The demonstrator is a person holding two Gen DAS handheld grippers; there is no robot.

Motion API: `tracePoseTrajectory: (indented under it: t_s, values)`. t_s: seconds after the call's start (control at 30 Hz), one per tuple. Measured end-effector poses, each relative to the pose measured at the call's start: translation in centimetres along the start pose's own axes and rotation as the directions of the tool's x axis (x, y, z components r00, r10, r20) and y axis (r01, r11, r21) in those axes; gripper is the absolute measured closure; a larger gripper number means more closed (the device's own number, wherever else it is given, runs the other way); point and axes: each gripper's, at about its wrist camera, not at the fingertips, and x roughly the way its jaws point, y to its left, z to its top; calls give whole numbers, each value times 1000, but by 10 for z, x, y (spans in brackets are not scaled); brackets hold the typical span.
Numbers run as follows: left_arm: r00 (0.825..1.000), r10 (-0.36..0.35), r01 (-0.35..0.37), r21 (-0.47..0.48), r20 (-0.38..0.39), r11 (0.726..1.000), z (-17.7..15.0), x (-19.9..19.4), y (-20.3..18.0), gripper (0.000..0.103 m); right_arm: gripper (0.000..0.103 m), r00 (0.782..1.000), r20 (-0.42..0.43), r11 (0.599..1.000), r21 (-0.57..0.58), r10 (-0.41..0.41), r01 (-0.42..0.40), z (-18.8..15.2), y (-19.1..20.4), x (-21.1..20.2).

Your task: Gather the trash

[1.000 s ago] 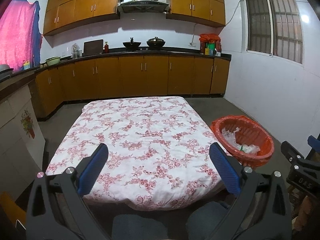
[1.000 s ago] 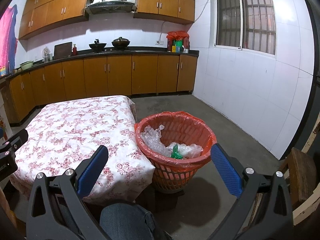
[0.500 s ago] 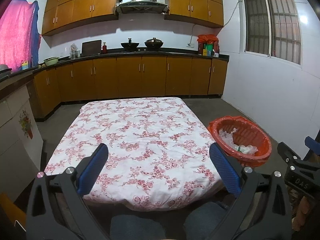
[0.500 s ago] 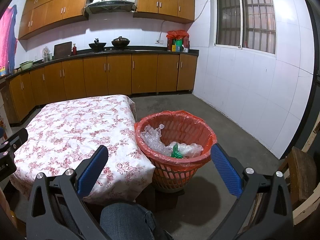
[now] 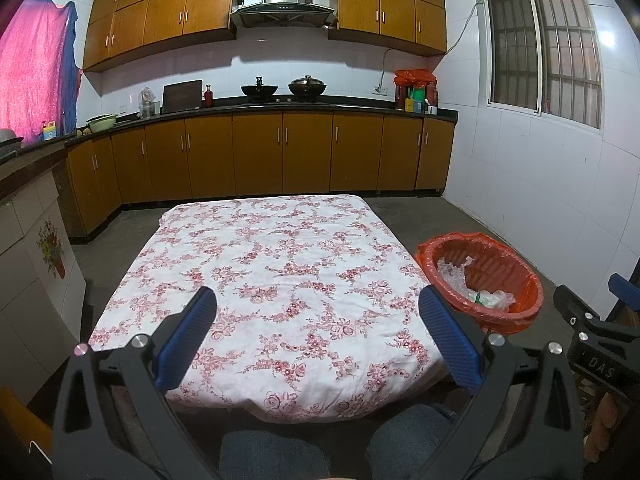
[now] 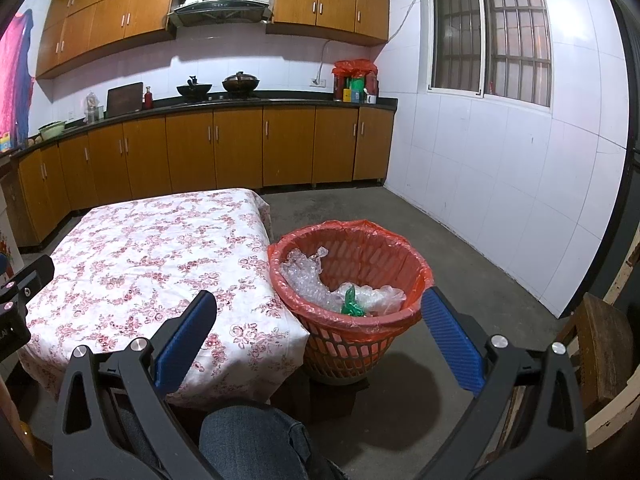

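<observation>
An orange basket (image 6: 384,252) lined with an orange bag stands on the floor right of the table. It holds bubble wrap (image 6: 304,280), clear plastic and a green scrap (image 6: 351,304). It also shows in the left wrist view (image 5: 524,280). My left gripper (image 5: 318,312) is open and empty above the near edge of the floral tablecloth (image 5: 272,264). My right gripper (image 6: 318,312) is open and empty, held near the basket's front rim. No loose trash shows on the table.
The floral cloth also shows in the right wrist view (image 6: 160,248). Wooden kitchen cabinets (image 5: 260,156) run along the back and left walls. A wooden stool (image 6: 600,336) stands at the right. My jeans-clad knees (image 5: 276,456) are under the table's near edge.
The left wrist view has pulled back and risen slightly, so the table and basket look a little farther. The right gripper has barely moved. Both stay open.
</observation>
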Motion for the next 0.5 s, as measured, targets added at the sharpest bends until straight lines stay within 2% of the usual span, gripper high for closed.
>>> tracePoseTrajectory:
  t_s: [0.5]
  values:
    - [1000, -5, 5, 1, -2, 1000, 2, 1, 0, 4, 2, 1000, -4, 1000, 1, 0, 0, -2, -1, -1]
